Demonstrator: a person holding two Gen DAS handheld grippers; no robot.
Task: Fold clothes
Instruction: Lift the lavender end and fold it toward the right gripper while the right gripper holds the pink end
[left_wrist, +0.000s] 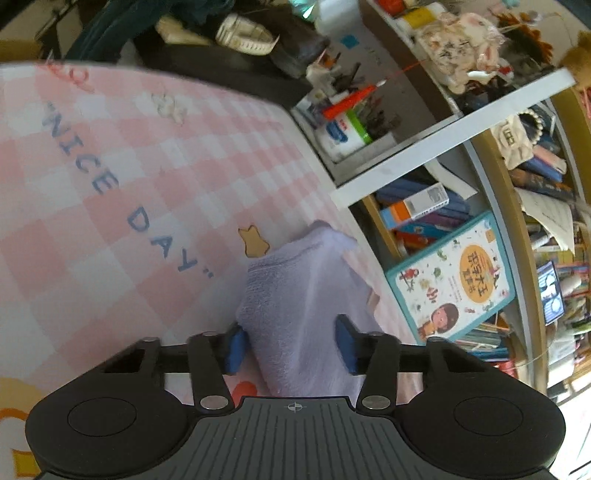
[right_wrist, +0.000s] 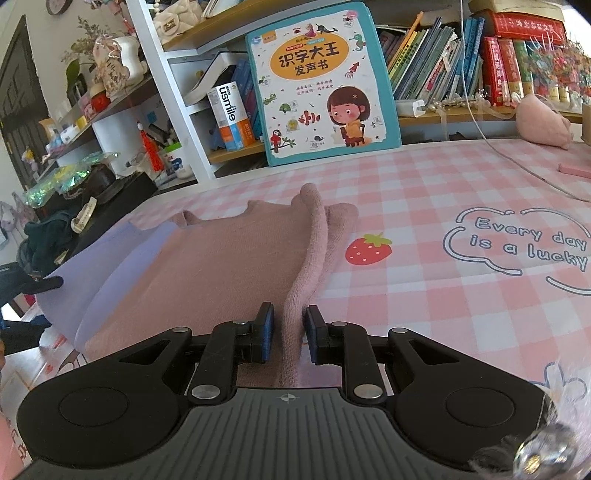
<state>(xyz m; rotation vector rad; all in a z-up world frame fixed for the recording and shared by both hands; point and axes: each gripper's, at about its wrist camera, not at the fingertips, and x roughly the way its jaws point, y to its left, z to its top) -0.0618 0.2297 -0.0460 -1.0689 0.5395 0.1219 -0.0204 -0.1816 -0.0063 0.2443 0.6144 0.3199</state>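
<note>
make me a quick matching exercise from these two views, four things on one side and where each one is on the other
Things:
1. pink sweater
2. lavender cloth
3. children's book
4. strawberry print

Places:
A. leaning against the bookshelf
B. between the left gripper's fingers
C. on the tablecloth, right of the sweater
D. fold held by the right gripper

Pairs: 1-D, 2-B, 3-A, 4-C

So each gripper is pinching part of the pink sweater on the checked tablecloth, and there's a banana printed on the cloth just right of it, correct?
Nearly. The print beside the pink sweater is a strawberry, not a banana; the right wrist view shows it on the checked tablecloth. The right gripper pinches a pink fold, the left gripper the lilac part.
</note>
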